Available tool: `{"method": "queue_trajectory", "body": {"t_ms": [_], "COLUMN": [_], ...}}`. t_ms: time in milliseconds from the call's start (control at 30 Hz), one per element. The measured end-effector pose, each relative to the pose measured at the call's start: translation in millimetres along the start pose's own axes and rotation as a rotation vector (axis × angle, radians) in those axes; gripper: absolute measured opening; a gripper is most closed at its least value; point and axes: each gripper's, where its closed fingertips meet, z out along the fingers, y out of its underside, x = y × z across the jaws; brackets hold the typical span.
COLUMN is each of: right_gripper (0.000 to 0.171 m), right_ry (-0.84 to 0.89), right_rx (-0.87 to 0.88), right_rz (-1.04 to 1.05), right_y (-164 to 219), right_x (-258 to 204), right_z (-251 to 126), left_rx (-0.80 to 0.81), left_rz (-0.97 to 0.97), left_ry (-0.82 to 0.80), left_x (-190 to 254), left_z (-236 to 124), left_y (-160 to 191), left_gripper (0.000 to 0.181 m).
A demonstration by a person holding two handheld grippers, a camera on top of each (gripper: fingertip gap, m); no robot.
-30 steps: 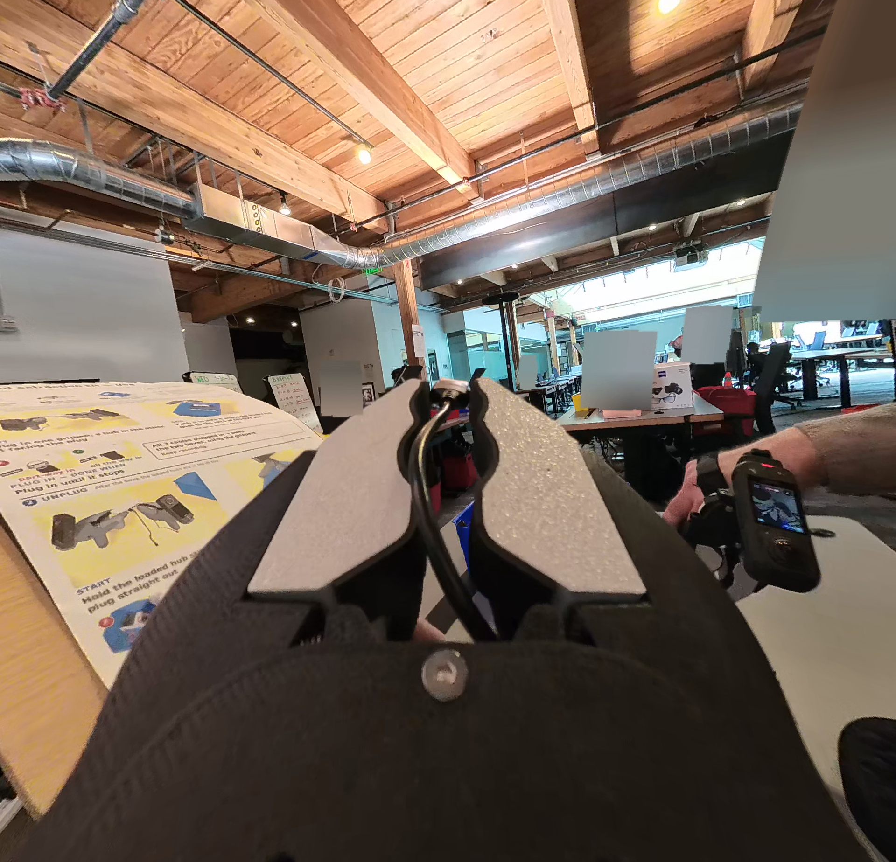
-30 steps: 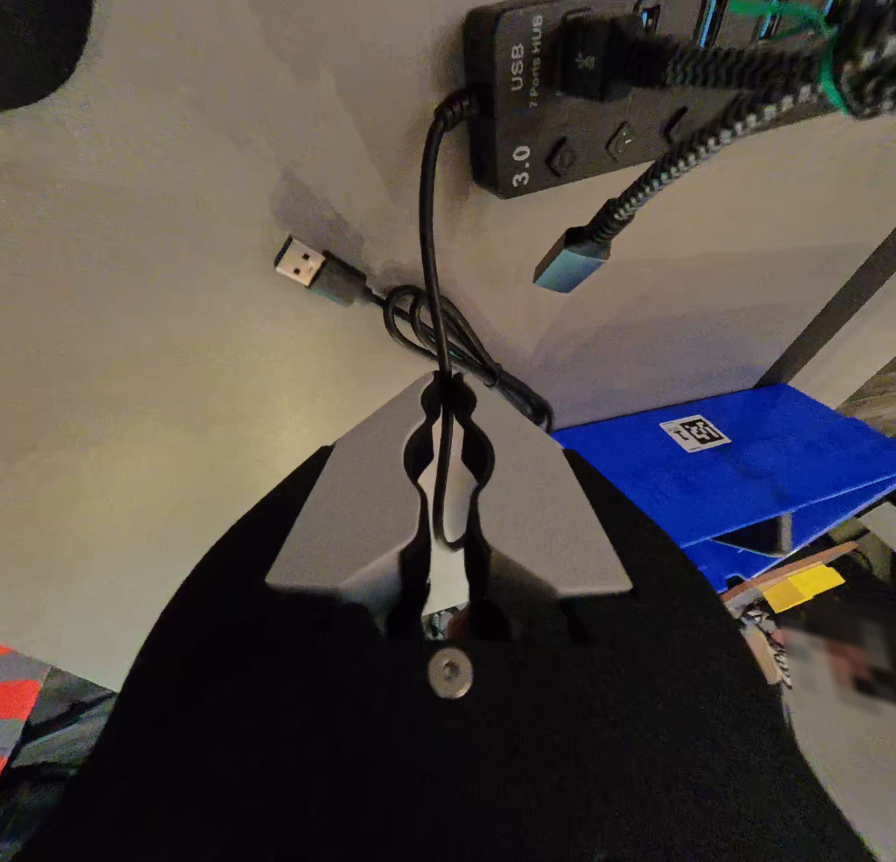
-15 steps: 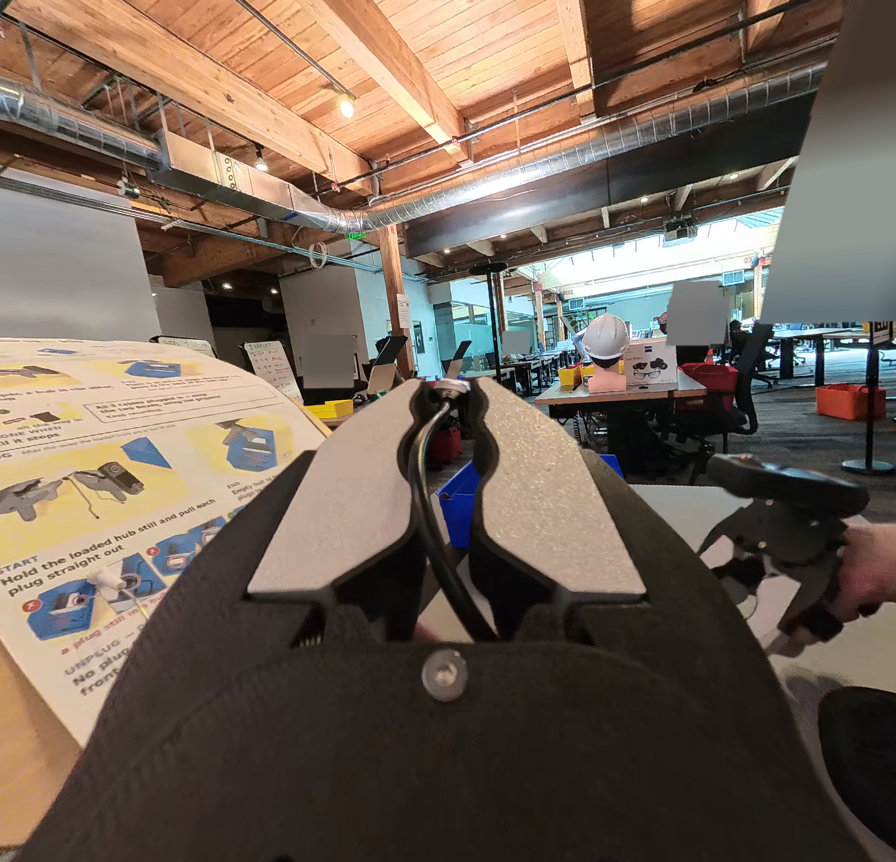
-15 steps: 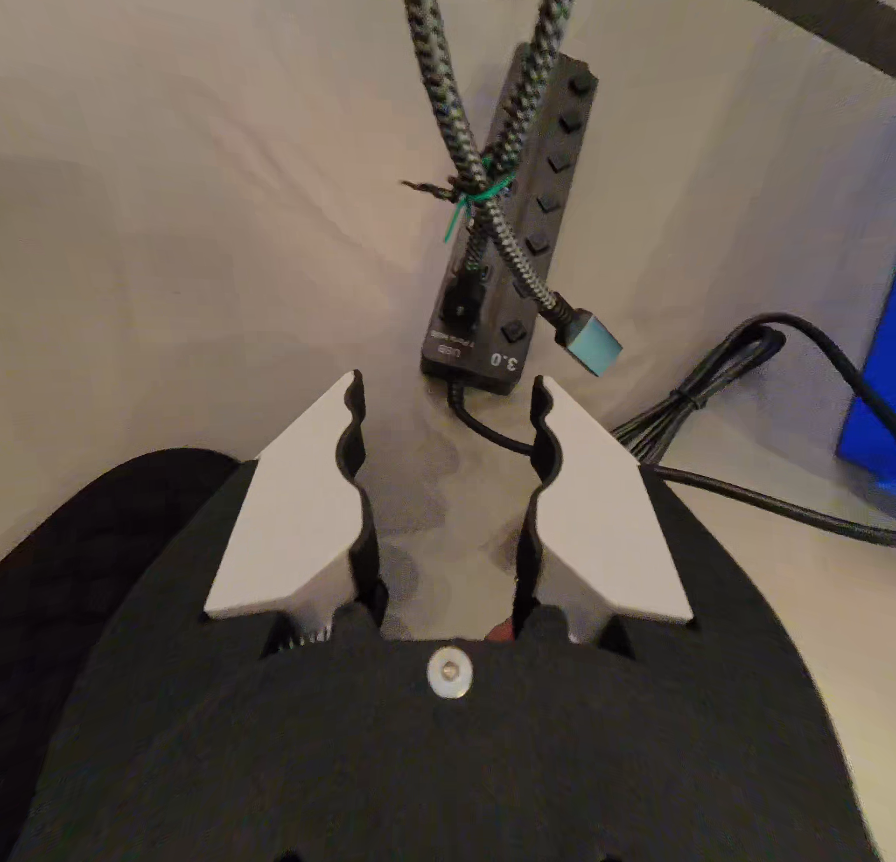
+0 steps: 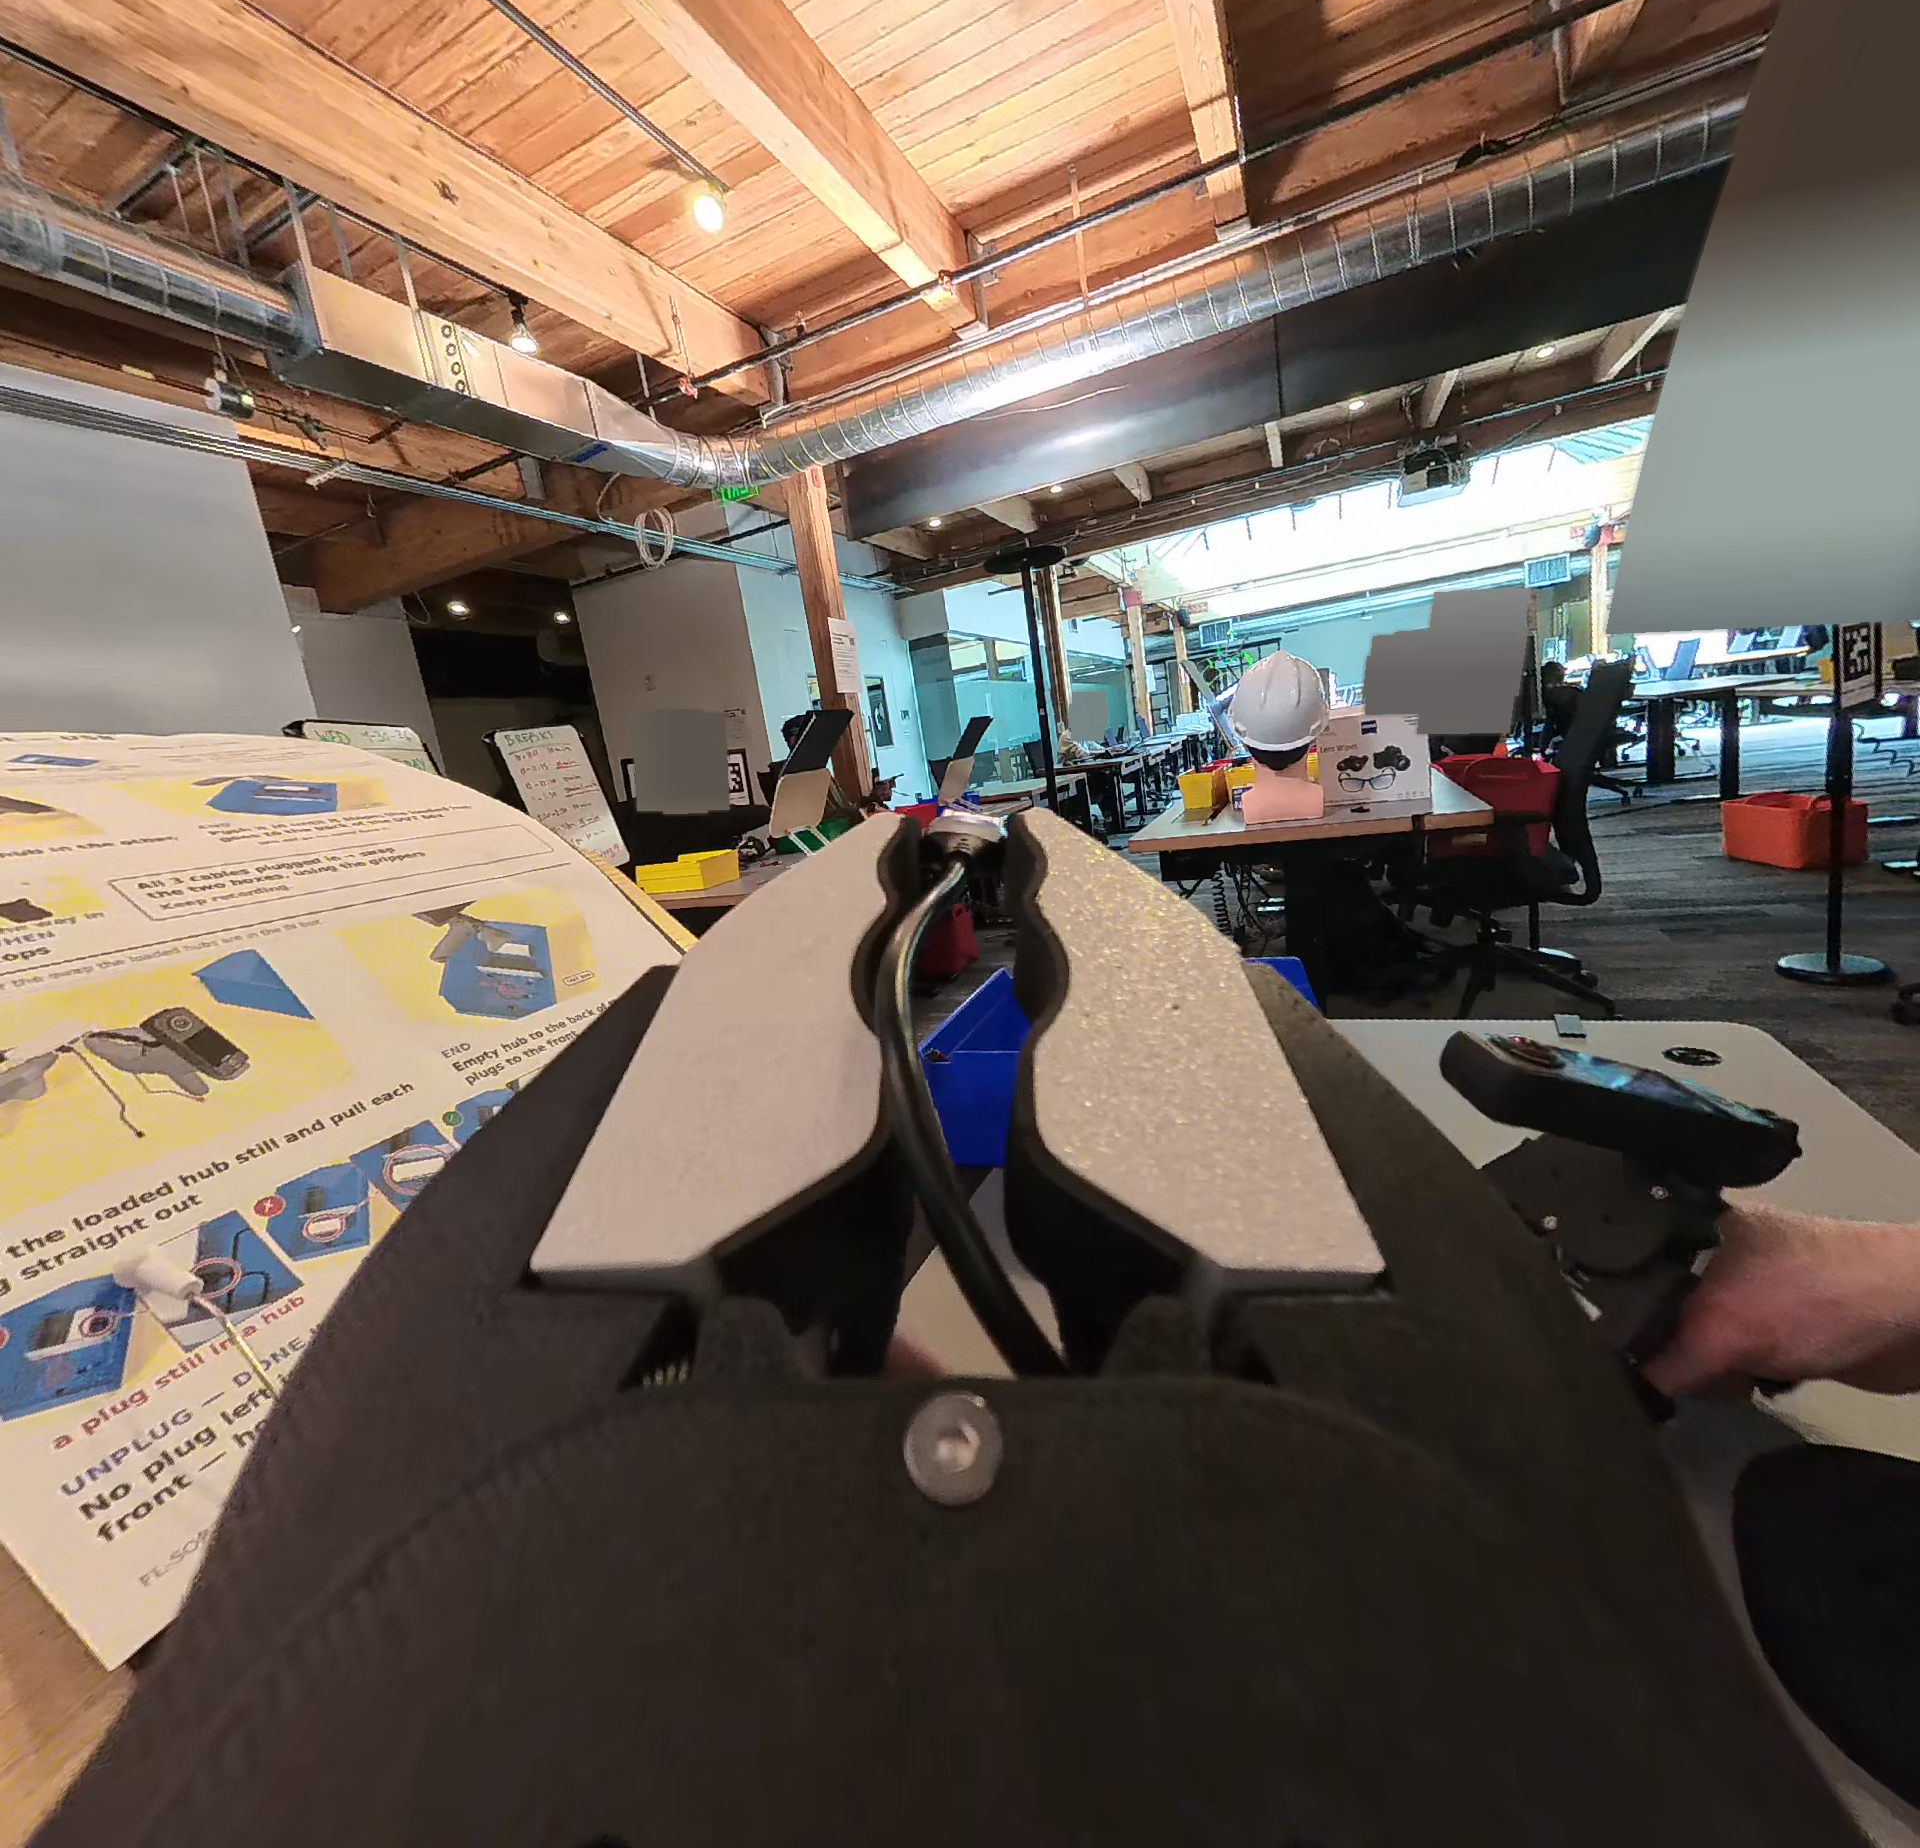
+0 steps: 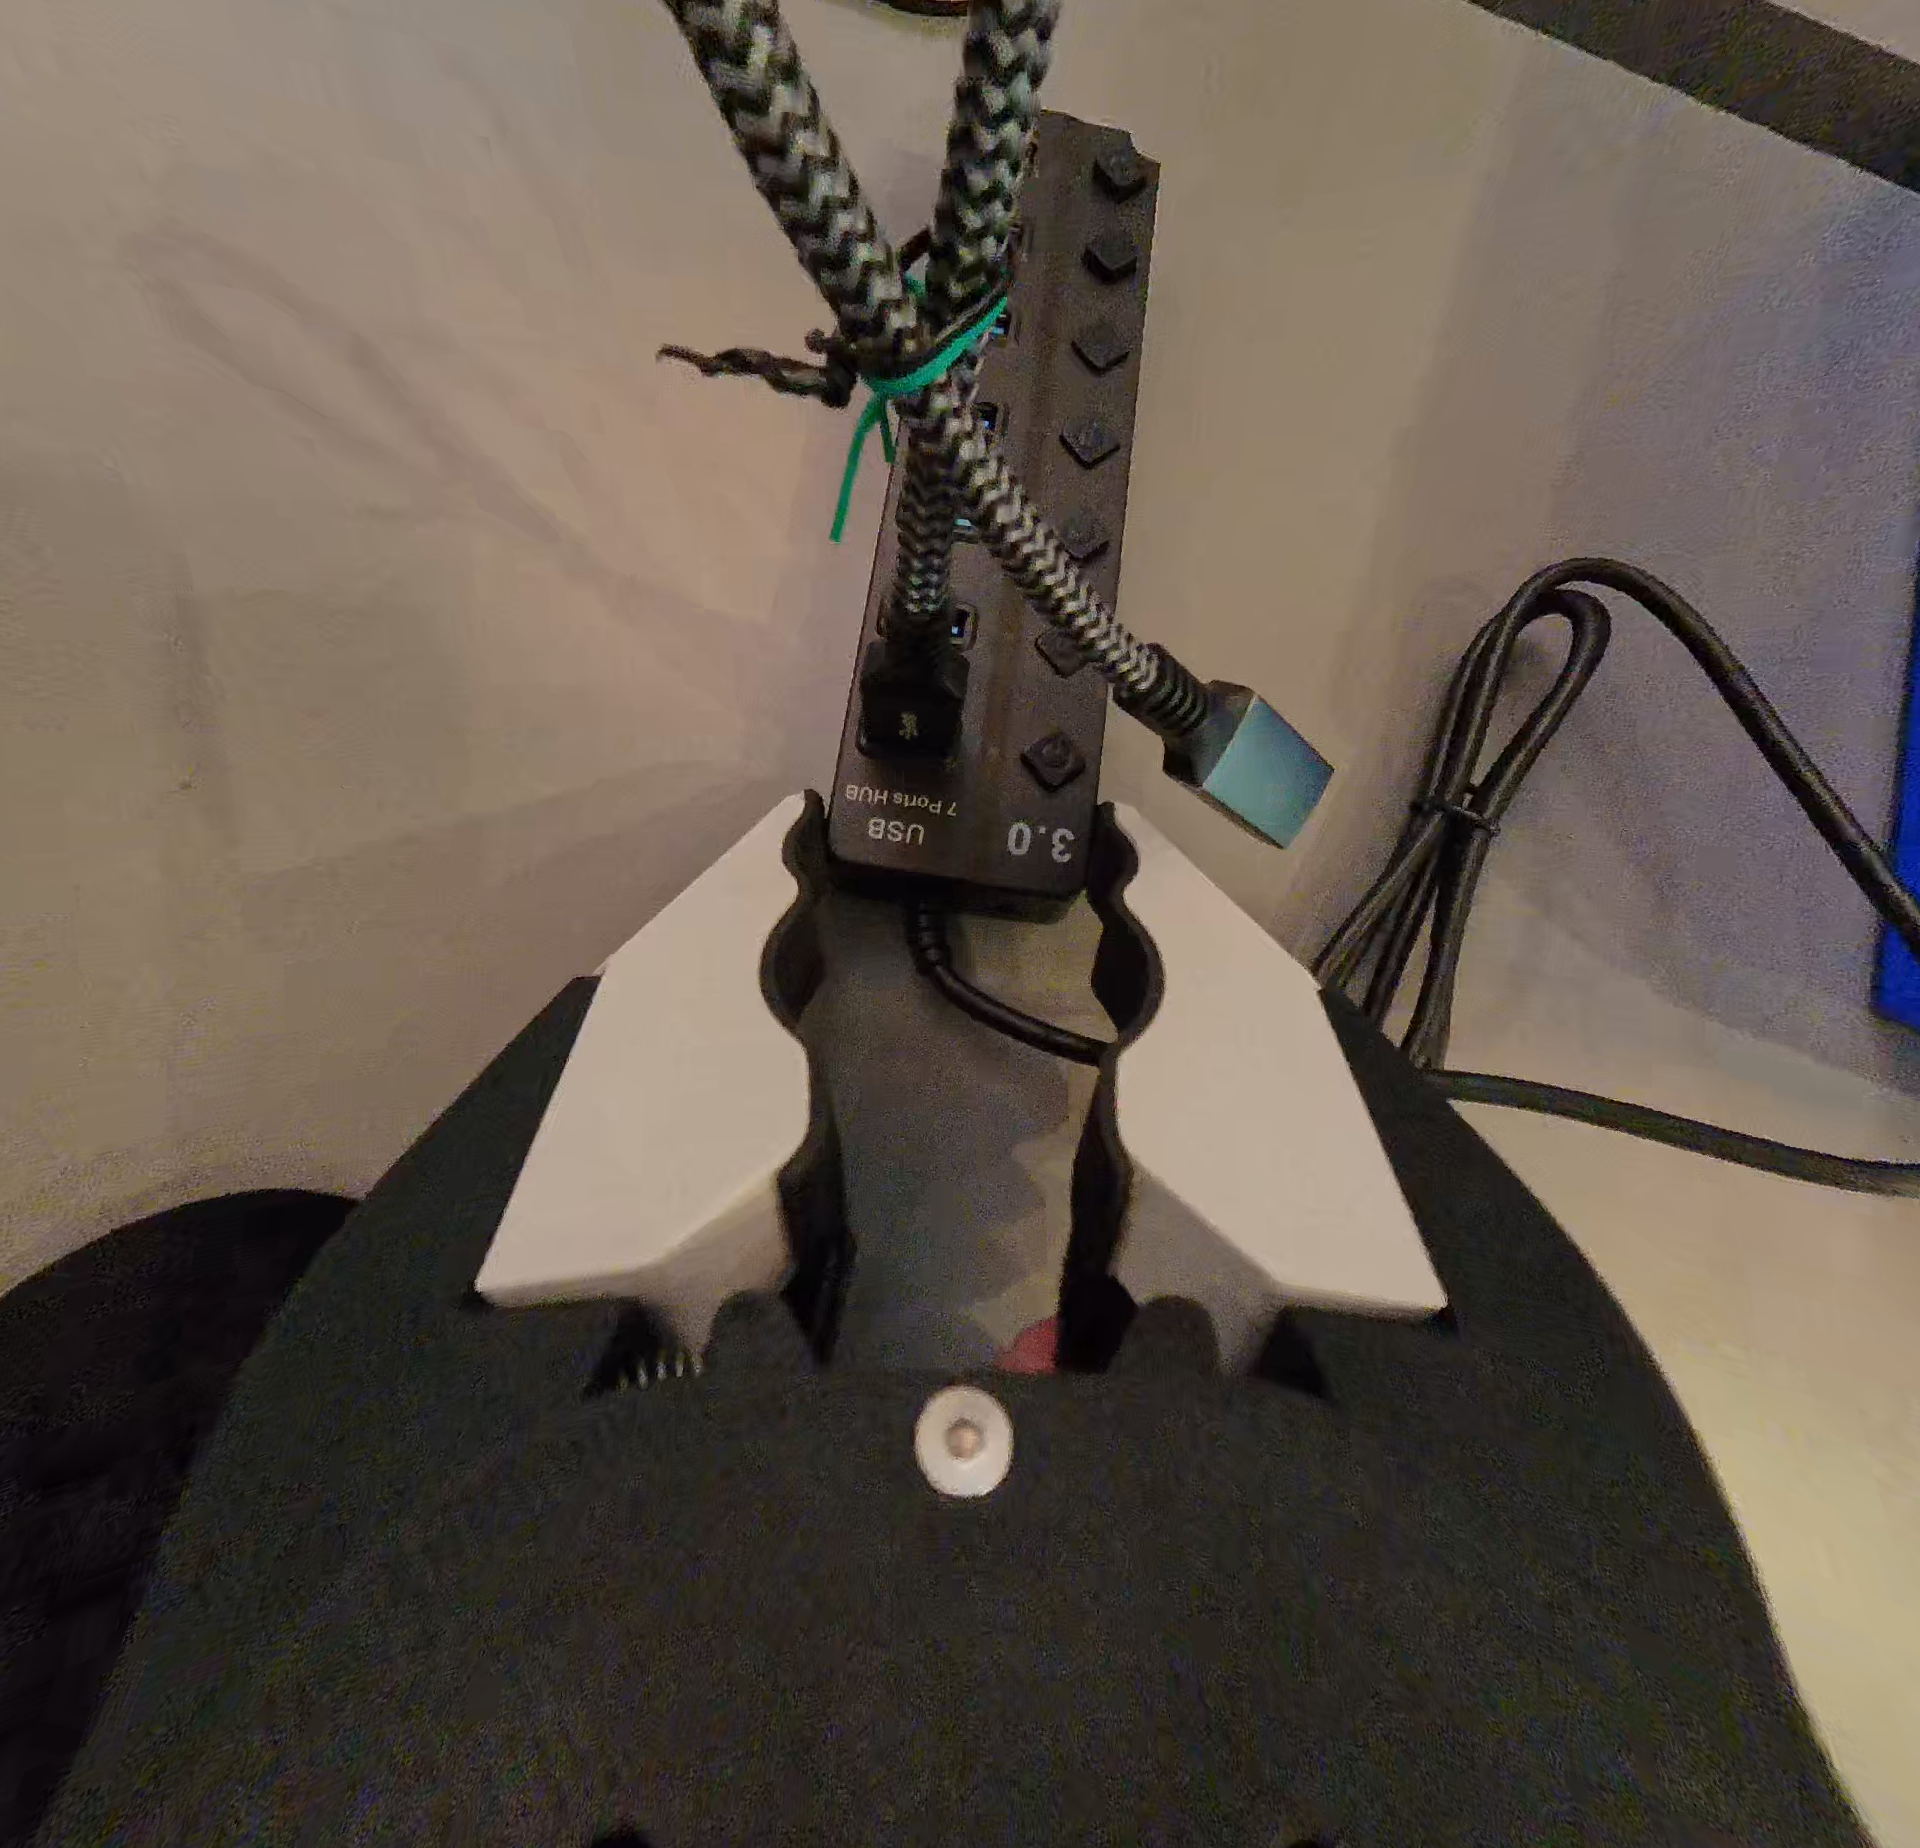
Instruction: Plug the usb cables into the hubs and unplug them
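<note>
Right wrist view: hand-held gripper (image 6: 961, 842) astride hub (image 6: 1023, 510) end, clear tabletop (image 6: 416, 551) leftward

Right hand-held gripper (image 6: 961, 842) now around hub (image 6: 1023, 510)

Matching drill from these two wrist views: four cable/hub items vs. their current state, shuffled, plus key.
Items:
1. Thin black cable
2. USB hub
3. Black USB plug
4. Teal-tipped braided plug

States:
A. seated in an end port of the hub
B. near end between the right gripper's fingertips
C. hanging loose beside the hub, in no port
D. clamped in the left gripper, plug at the fingertips

Pairs: 1-D, 2-B, 3-A, 4-C
</note>
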Motion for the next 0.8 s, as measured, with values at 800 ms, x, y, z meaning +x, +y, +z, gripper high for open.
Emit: {"method": "queue_trajectory", "body": {"t_ms": [800], "right_gripper": [0.049], "right_ry": [-0.266], "right_rx": [-0.286], "right_rz": [-0.437], "right_y": [-76.3], "right_x": [7.2], "right_z": [-106.1], "left_rx": [-0.031], "left_rz": [-0.014], "left_ry": [0.051], "left_x": [16.5], "left_z": [13.0], "left_y": [13.7], "left_gripper": [0.015]}}
